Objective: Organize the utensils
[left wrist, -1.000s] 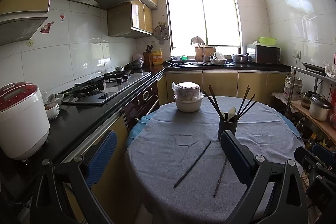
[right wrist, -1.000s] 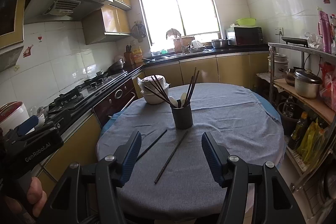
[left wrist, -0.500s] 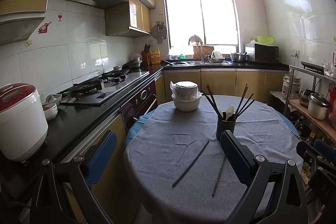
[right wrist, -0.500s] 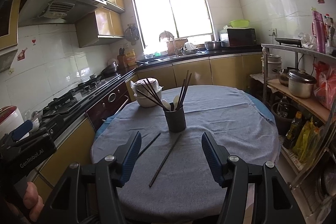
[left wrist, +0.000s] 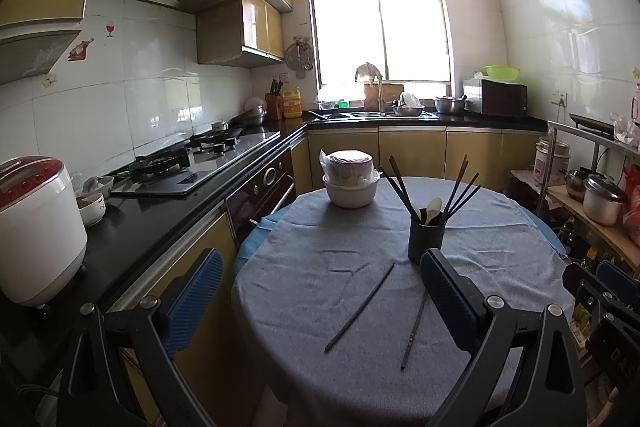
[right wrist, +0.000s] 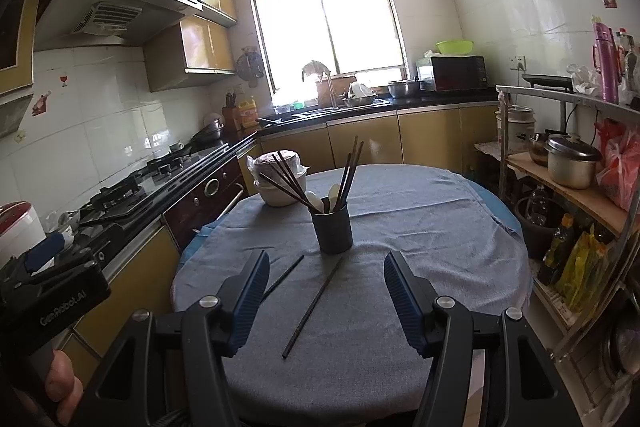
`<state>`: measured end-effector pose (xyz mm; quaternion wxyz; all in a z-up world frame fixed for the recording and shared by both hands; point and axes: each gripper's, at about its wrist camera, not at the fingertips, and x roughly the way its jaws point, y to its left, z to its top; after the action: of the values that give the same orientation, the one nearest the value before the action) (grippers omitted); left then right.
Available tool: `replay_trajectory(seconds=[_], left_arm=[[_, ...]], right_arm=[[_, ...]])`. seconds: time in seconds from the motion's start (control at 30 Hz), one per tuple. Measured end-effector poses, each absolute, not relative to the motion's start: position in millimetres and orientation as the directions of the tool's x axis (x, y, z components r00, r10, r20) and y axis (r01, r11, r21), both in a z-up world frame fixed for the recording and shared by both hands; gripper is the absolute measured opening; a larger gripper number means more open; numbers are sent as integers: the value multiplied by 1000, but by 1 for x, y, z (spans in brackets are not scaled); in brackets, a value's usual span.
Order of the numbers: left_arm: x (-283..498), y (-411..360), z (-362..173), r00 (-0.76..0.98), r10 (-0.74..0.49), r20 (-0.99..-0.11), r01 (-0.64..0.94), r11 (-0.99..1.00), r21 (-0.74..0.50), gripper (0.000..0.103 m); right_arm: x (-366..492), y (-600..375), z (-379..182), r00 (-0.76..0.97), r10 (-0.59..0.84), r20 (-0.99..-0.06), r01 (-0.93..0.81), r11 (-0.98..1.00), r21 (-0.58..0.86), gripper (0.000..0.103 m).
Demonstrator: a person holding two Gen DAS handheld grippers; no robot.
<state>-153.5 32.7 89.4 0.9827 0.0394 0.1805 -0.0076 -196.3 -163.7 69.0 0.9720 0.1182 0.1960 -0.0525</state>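
**Left wrist view.** Chopsticks, two loose: one (left wrist: 360, 307) lies slantwise at the near middle of the table (left wrist: 304, 227), the other (left wrist: 414, 333) just to its right. The second one's far end is hidden behind my gripper's right finger. Both point toward the dark holder (left wrist: 426, 243), which stands upright just beyond them and already carries chopsticks and pale spoons. My left gripper (left wrist: 320, 255) hangs over the near edge, jaws wide apart with nothing between the pads. Nothing has changed over the last second: the sticks lie as they did and the jaws have kept their width. I judge the pick-up not yet begun. Stacked bowls (left wrist: 350, 183) sit at the far left edge, well clear. A rice cooker (left wrist: 36, 227) stands on the counter to the left.

**Right wrist view.** My right gripper (right wrist: 326, 261) is about half open and empty, aimed at the holder (right wrist: 332, 231). The longer-showing chopstick (right wrist: 312, 309) lies between its fingers on the cloth. The other chopstick (right wrist: 282, 277) runs under the left finger. My left gripper (right wrist: 52, 291) sits at the lower left in my hand (right wrist: 60, 387). The splayed sticks in the holder crowd its mouth and could foul an insertion. A rack (right wrist: 580, 187) of pots stands beside the table's right edge.
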Motion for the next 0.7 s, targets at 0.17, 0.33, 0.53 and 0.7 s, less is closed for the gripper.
replay_trajectory(seconds=[0.17,0.33,0.53,0.7], left_arm=[[-153,33,89,934,-4,-357,33,997,75,99],[-153,33,87,932,-6,-363,37,996,79,99],[-154,32,85,930,-10,-367,42,996,79,99],[-154,29,84,928,-18,-372,53,995,85,99]], right_arm=[[-197,-165,69,918,-55,-392,148,966,210,63],[-197,-164,69,919,-54,-390,147,966,213,63],[-199,-162,69,922,-64,-381,149,969,197,63],[-199,-162,69,923,-71,-379,152,970,189,63]])
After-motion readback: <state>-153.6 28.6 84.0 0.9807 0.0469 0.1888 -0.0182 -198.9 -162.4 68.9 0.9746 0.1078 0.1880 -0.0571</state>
